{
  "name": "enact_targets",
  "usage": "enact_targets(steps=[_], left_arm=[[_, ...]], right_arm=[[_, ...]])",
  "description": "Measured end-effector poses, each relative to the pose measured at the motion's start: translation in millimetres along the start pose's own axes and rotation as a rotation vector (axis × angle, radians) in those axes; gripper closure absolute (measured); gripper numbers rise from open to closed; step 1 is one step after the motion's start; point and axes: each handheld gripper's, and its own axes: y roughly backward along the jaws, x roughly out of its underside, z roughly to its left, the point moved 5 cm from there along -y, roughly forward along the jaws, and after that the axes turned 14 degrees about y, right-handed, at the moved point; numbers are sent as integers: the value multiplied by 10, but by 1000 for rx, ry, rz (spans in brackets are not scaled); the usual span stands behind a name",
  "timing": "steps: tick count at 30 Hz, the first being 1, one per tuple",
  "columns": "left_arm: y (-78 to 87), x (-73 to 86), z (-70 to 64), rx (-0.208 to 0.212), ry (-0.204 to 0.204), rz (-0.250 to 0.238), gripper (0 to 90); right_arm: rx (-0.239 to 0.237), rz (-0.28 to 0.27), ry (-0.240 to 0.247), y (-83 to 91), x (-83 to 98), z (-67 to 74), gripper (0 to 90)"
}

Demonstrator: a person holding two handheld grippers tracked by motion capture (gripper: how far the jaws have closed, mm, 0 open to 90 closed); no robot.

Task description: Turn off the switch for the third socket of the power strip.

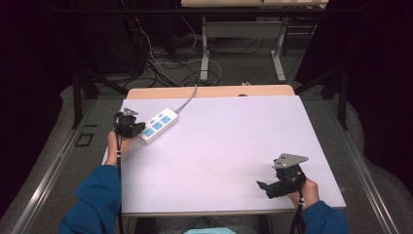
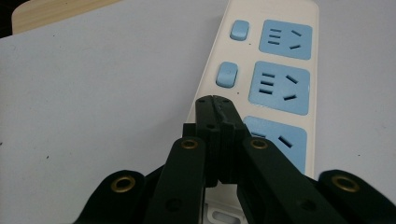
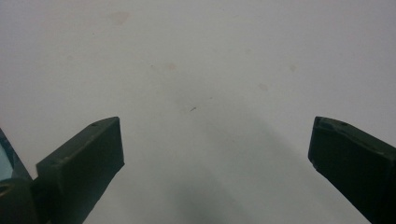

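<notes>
Closed left tongs (image 2: 215, 100) touch power strip's (image 2: 280, 70) near end — right tongs (image 3: 215, 140) well apart.

High view looks down on the table (image 1: 219, 161); left gripper view sits close over its power strip (image 2: 280, 70)

You work at a table (image 1: 219, 161) with a pale white top and a light wood edge showing along its far side. Its surface carries a few faint stains and specks — you see them best in the right gripper view. One thing lies directly on it: a white power strip (image 1: 157, 126) with three blue sockets and blue switches, set at an angle near the far left corner. Its grey cable (image 1: 187, 101) runs off over the far edge — toward the floor behind the table.
</notes>
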Motion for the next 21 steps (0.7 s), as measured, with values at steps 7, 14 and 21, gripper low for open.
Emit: enact_targets(steps=[7, 14, 21], left_arm=[[6, 8, 4, 5, 7, 7, 900], [3, 10, 7, 5, 14, -1, 900], [-3, 10, 7, 11, 16, -10, 900]], right_arm=[[2, 0, -3, 2, -1, 1, 29], [2, 1, -2, 2, 0, 2, 29], [2, 1, -2, 2, 0, 2, 29]])
